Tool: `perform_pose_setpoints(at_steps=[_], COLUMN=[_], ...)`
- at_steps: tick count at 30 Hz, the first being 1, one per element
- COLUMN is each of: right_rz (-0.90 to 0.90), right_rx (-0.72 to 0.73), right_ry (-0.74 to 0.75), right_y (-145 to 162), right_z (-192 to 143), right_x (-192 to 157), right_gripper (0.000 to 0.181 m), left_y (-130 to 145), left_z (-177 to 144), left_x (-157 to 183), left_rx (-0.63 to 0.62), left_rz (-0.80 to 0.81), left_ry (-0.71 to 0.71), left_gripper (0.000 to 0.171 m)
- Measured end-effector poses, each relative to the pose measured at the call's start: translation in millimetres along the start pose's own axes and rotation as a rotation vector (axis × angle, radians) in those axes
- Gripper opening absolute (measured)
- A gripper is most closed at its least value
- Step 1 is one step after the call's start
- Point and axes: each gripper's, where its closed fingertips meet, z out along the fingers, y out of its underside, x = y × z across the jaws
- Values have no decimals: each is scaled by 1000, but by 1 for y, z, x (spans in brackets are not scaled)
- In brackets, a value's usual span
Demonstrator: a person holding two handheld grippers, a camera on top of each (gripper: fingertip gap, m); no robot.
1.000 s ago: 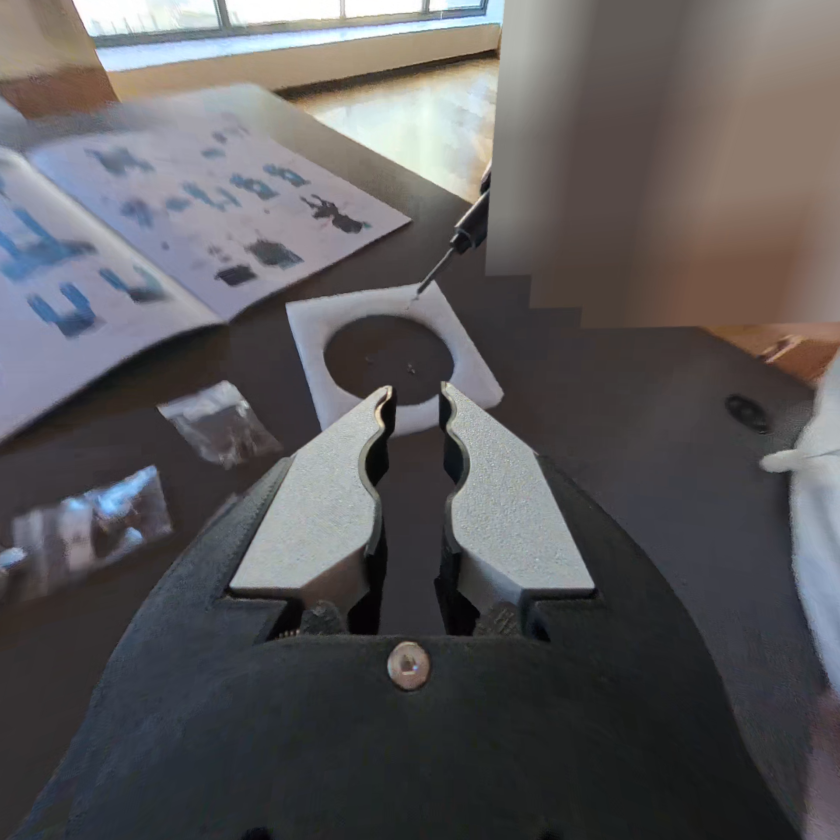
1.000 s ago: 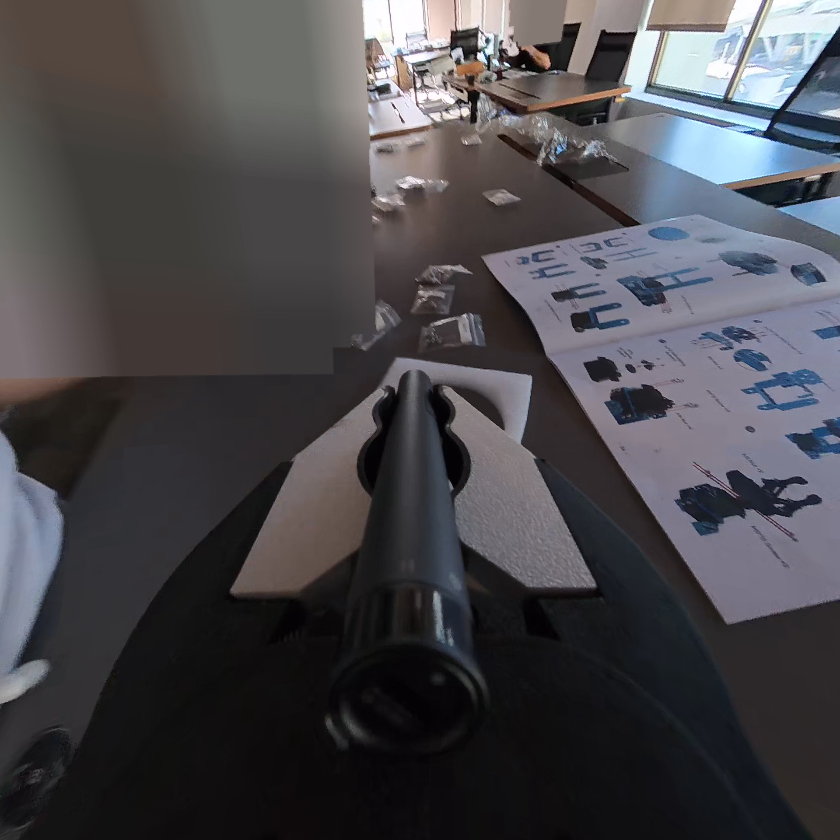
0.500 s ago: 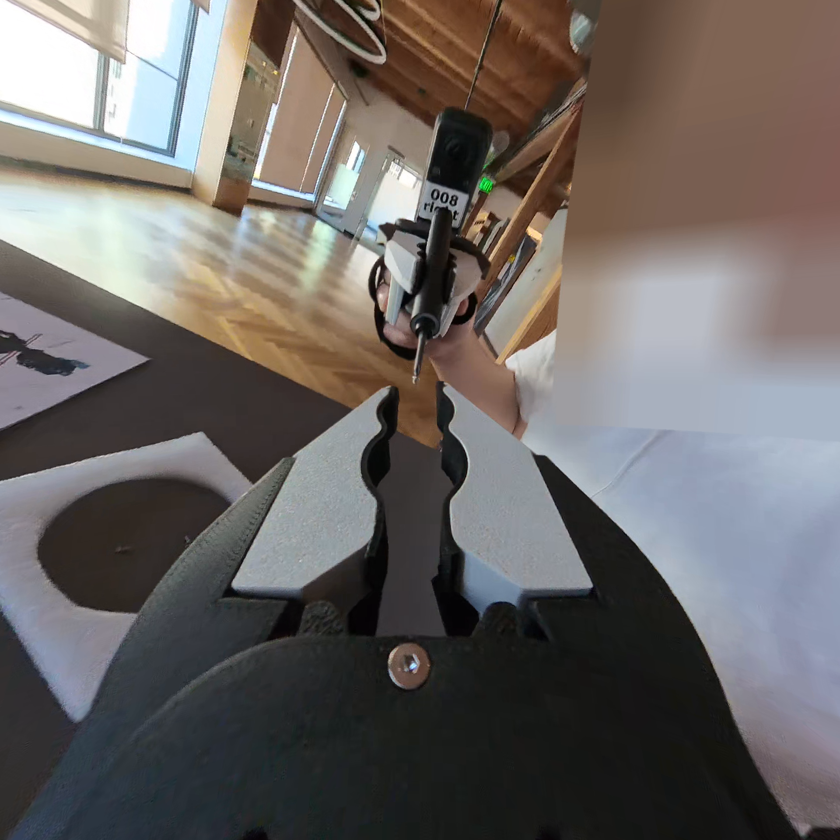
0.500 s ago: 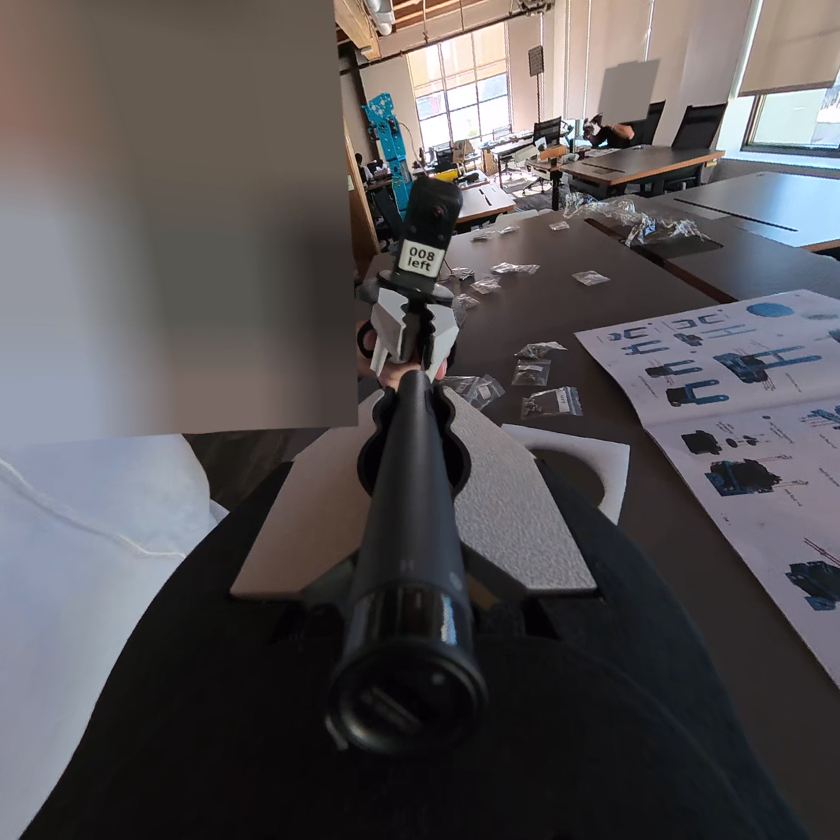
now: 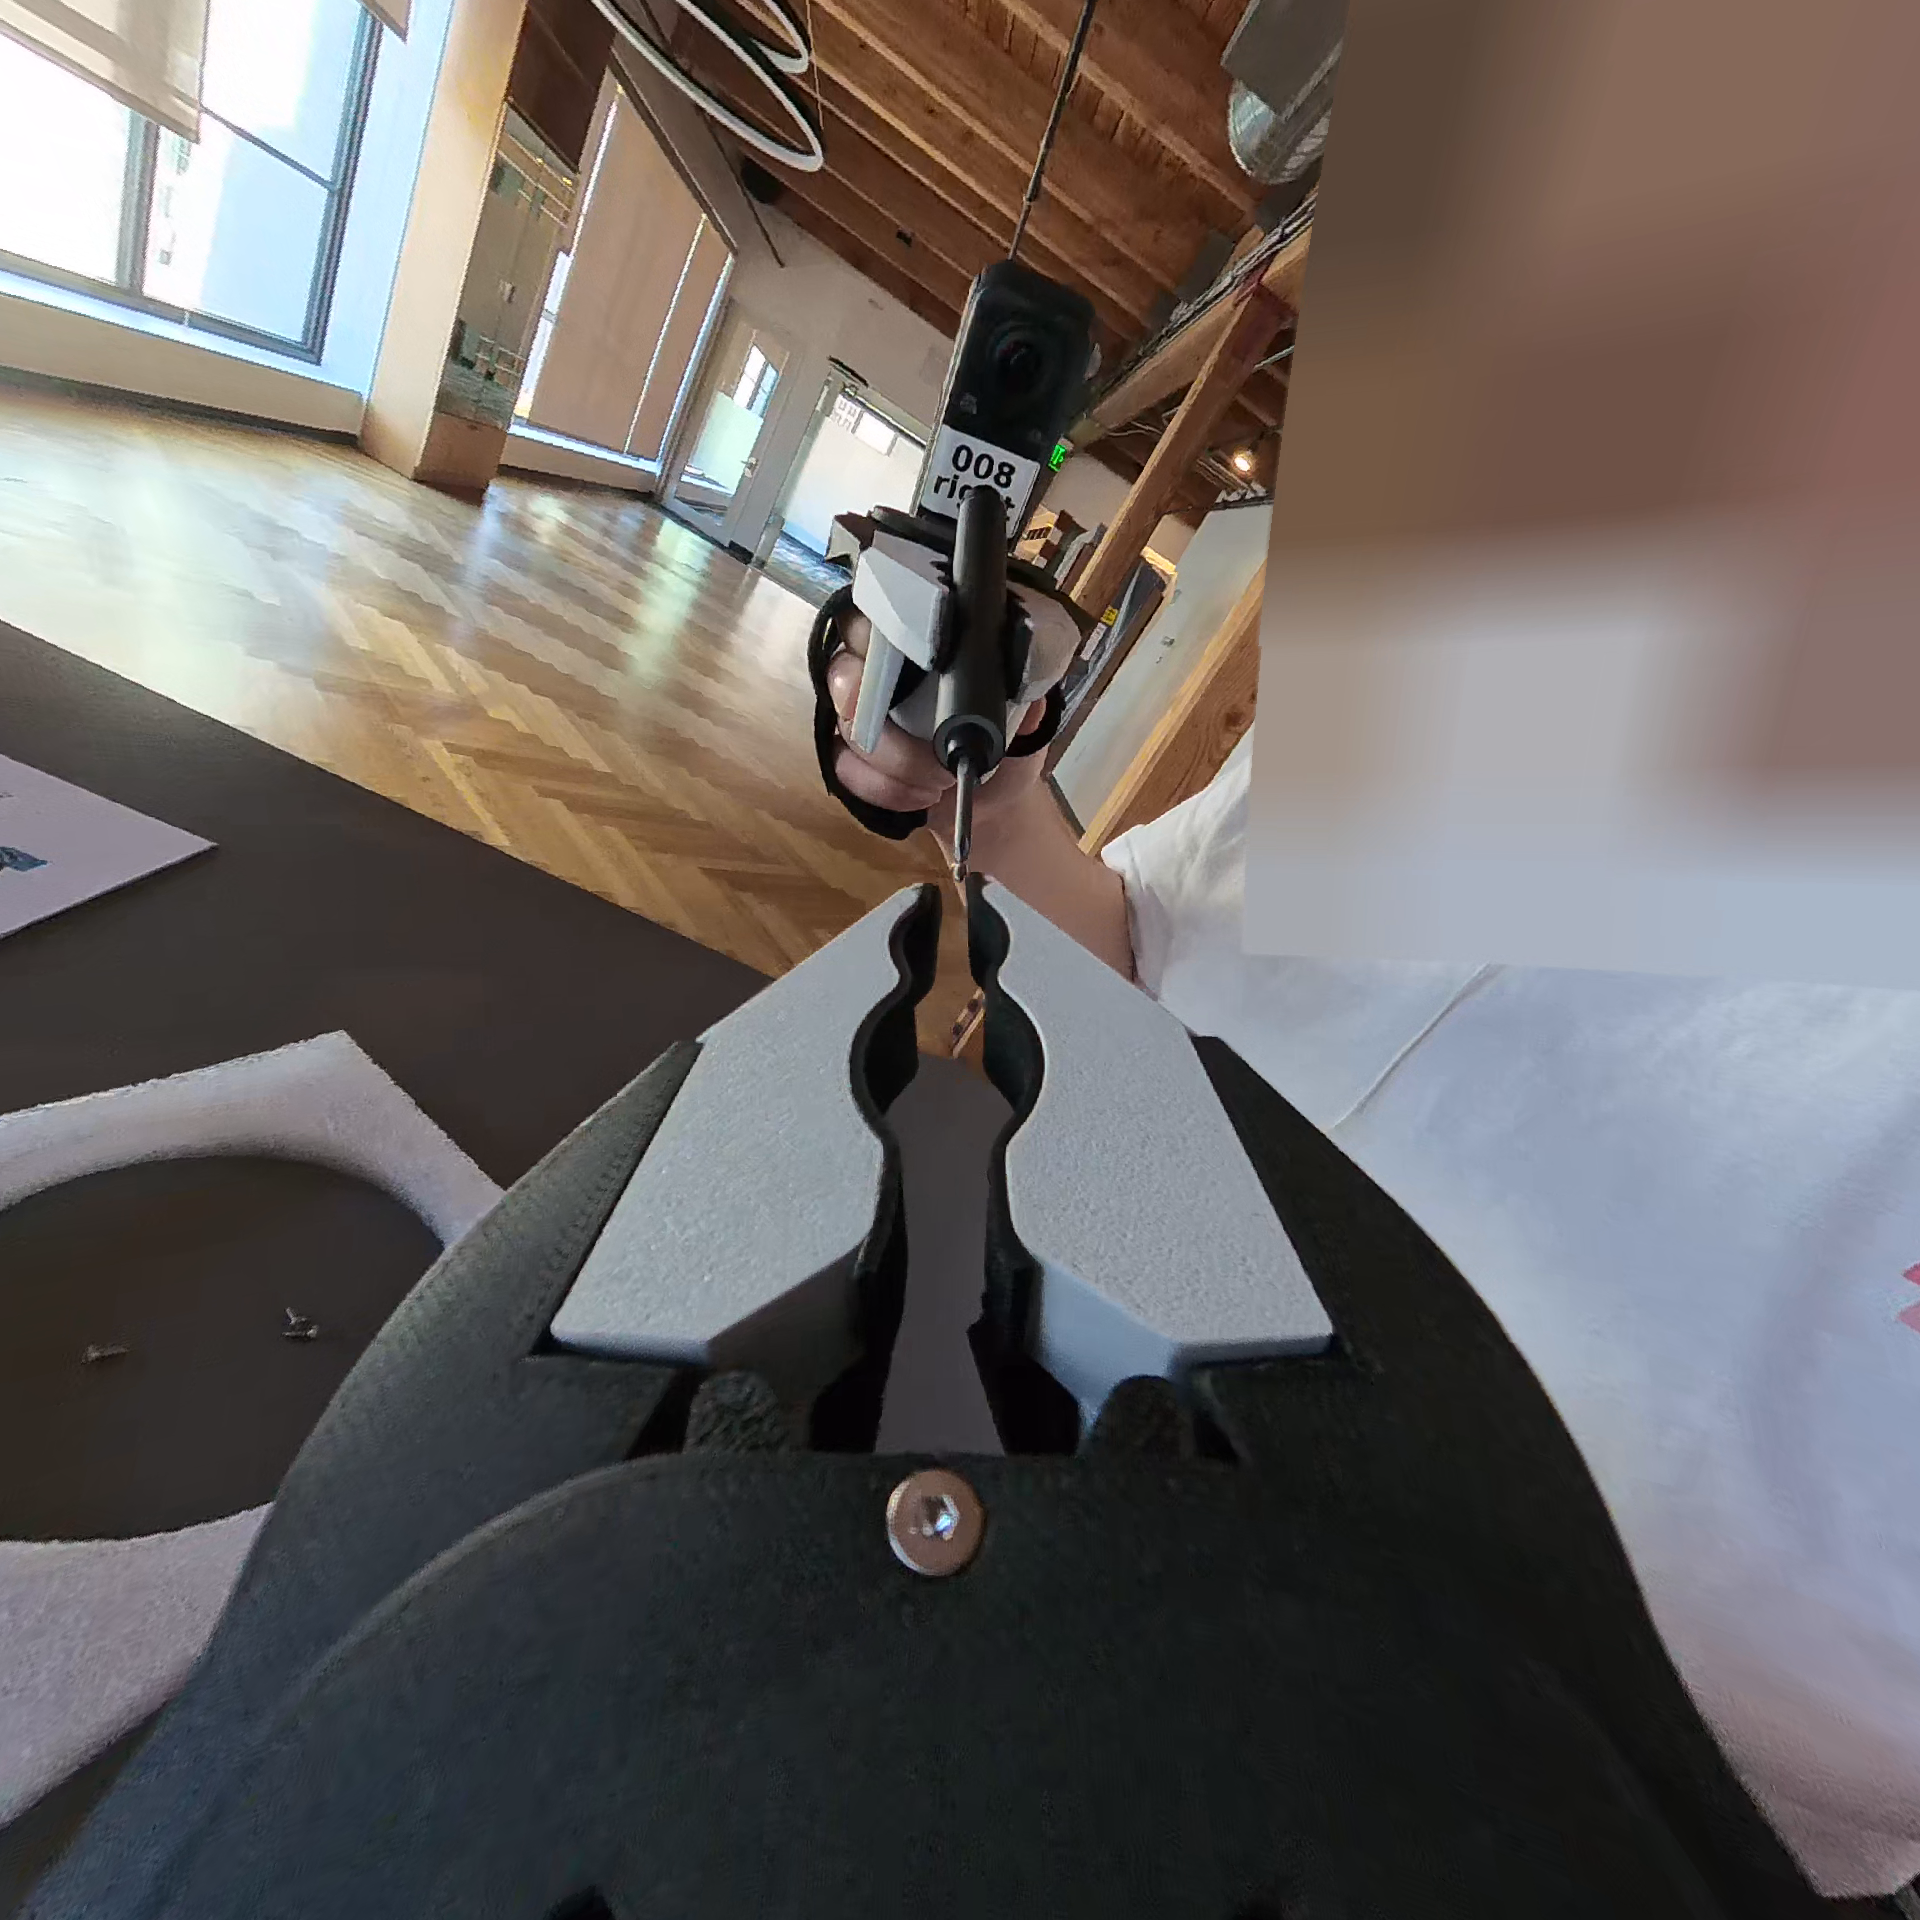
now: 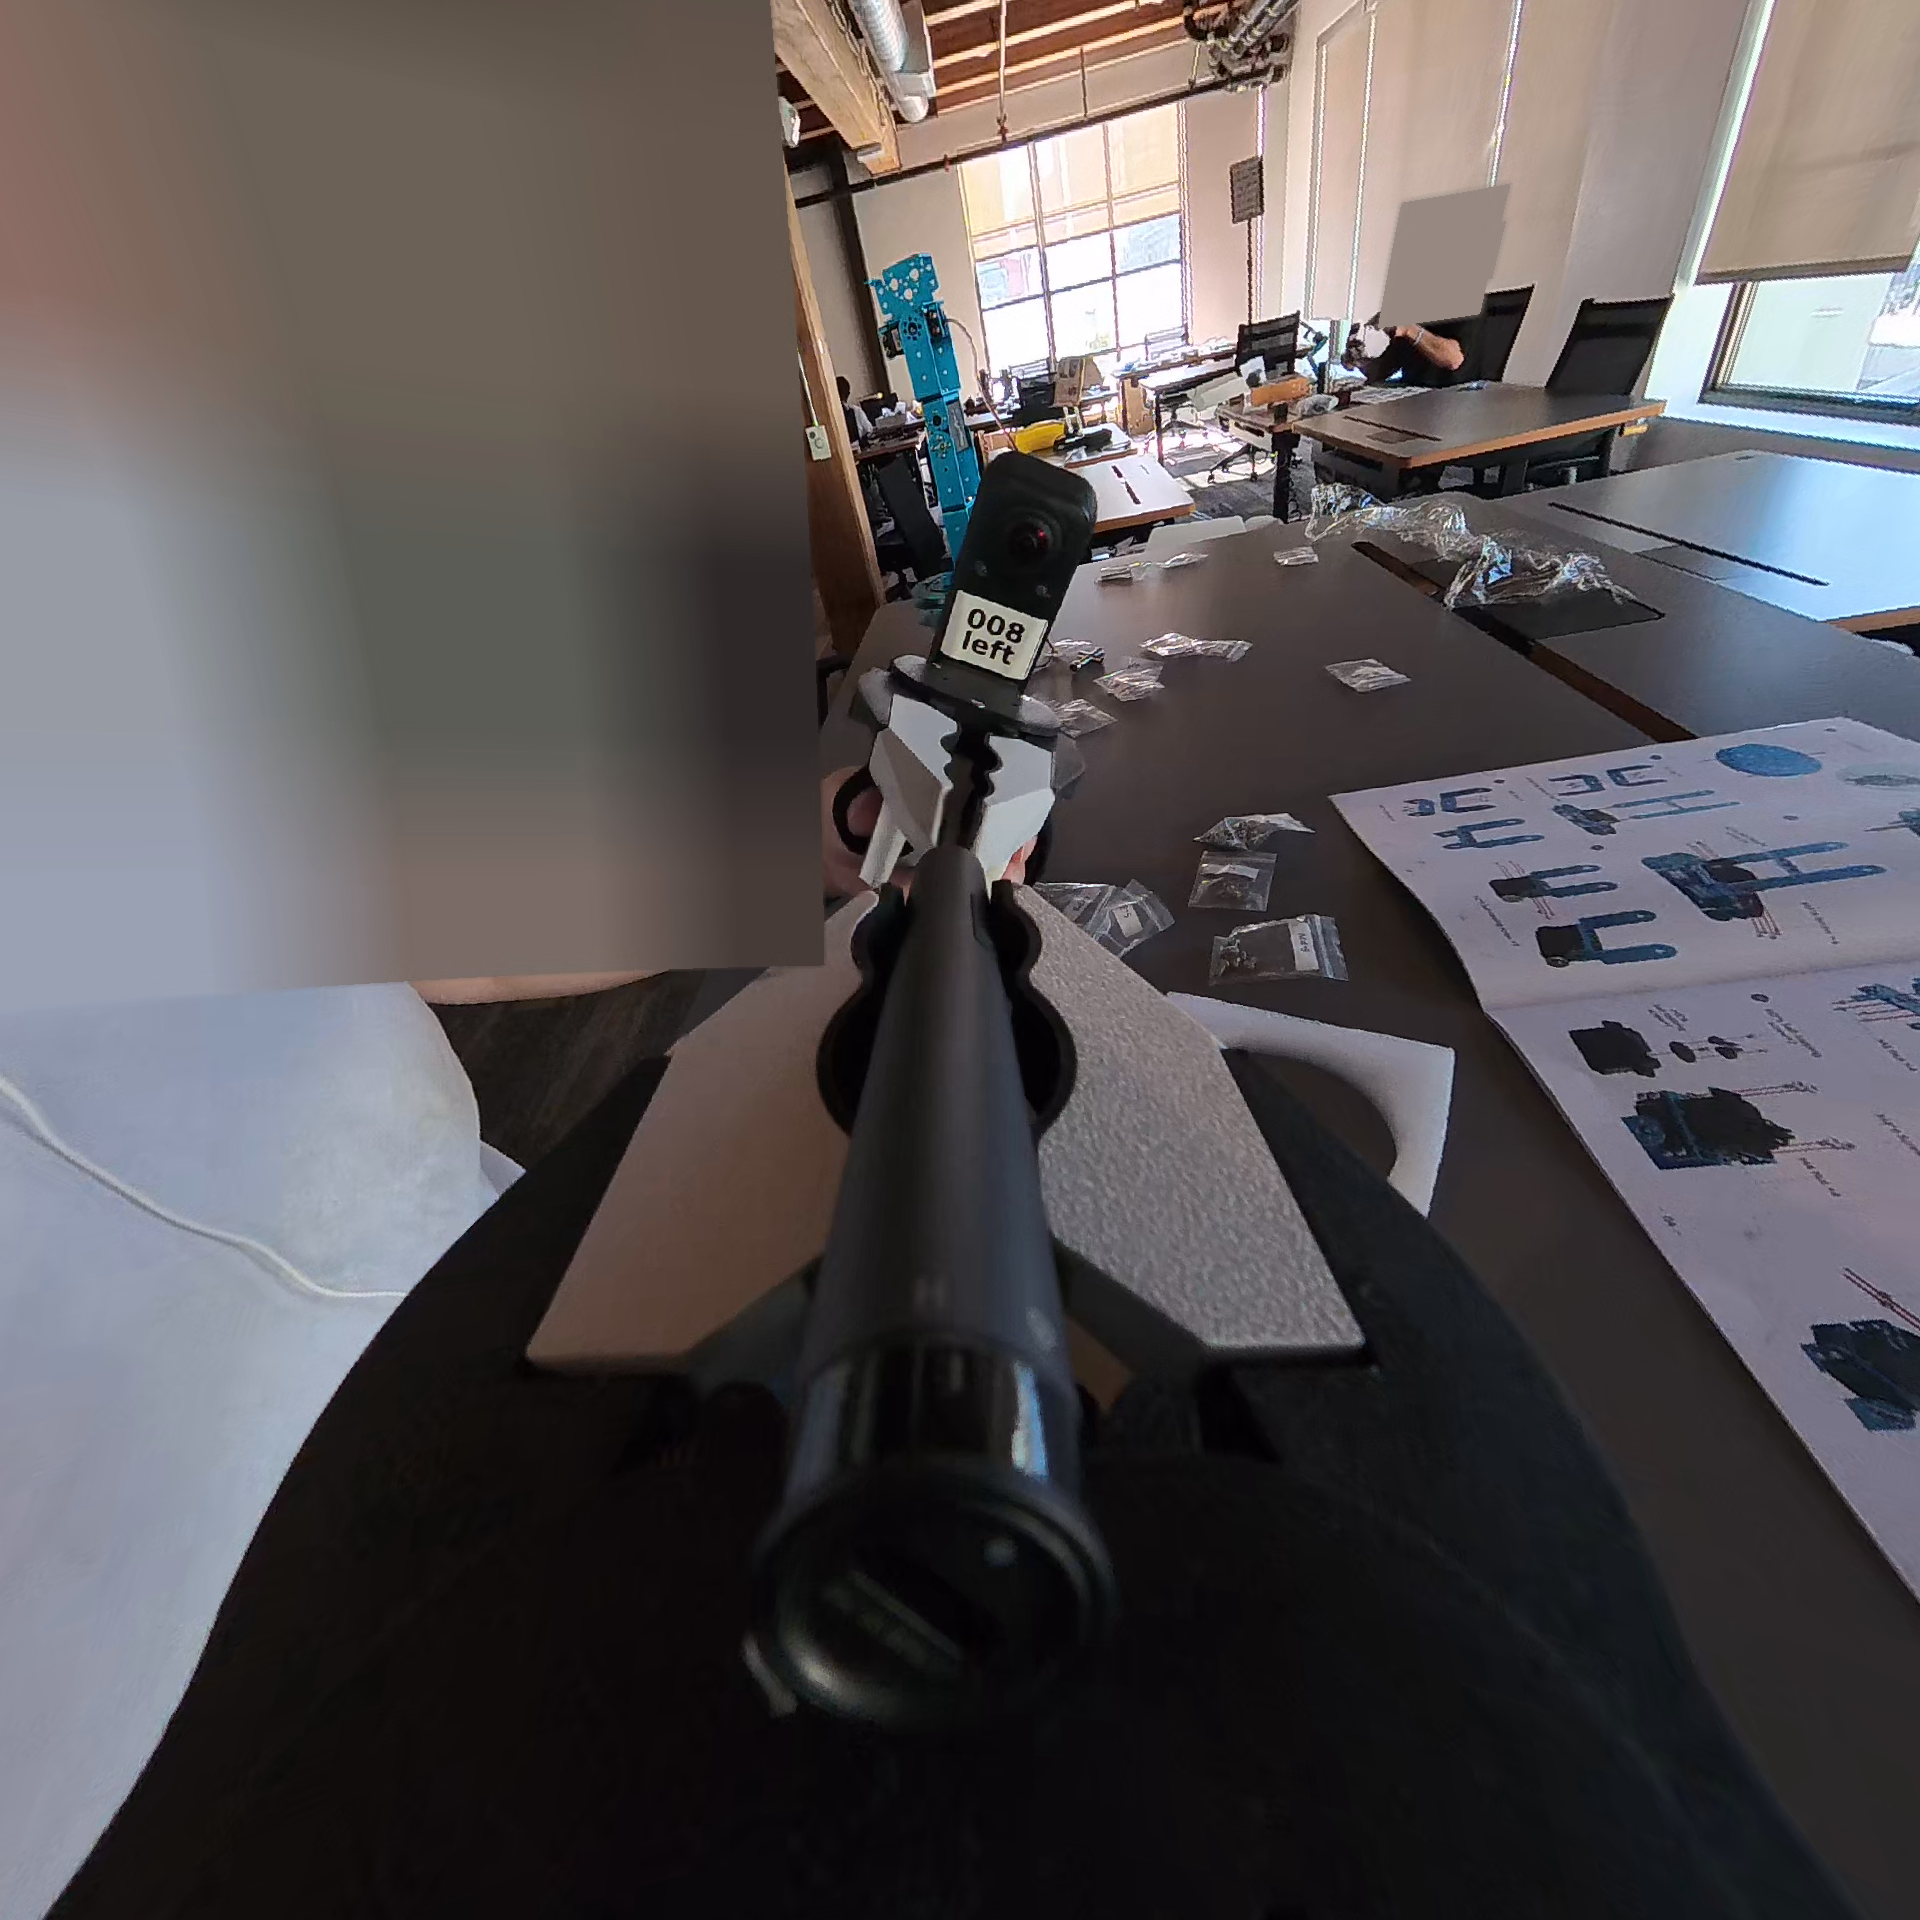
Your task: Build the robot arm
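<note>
My right gripper is shut on a black screwdriver that runs forward along its fingers. It shows head-on in the left wrist view, held in a hand above the table edge. The screwdriver's bit points down at my left gripper, its tip right at the fingertip gap. My left gripper's jaws stand a narrow gap apart, and I see nothing held between them. It also shows in the right wrist view, facing me just past the screwdriver's end.
A white foam square with a round hole lies on the dark table, with two tiny screws in the hole. An open instruction booklet and several small parts bags lie beyond. A person's white shirt is close by. My hands' fingertips stand some 7 centimeters from each other. Left tips and right tips are each some 20 centimeters from the white foam square.
Both grippers rose from the foam square and turned to face each other. The screwdriver's tip has come up to my left fingertips. My left jaws have narrowed.
</note>
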Motion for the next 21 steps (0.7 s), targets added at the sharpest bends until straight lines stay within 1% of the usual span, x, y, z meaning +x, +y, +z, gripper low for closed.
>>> perform_pose_setpoints(at_steps=[2, 9, 17, 18, 19, 21], right_rz=[1, 8, 23, 24, 26, 32], right_rx=[-1, -3, 18, 20, 21, 29], right_ry=[-1, -1, -15, -18, -23, -38], right_y=[1, 4, 1, 0, 0, -2], right_z=[-1, -1, -1, -1, 0, 1], right_x=[1, 4, 5, 5, 4, 2], right_gripper=[17, 17, 17, 17, 17, 17], left_y=[-1, 3, 4, 2, 0, -7], left_z=[1, 2, -1, -2, -3, -3], left_x=[0, 0, -6, -7, -6, 1], left_rx=[7, 0, 22, 33, 55, 103], left_rz=[3, -1, -18, -20, -28, -68], left_ry=[-2, 4, -12, -14, -1, 76], left_gripper=[0, 0, 0, 1, 10, 20])
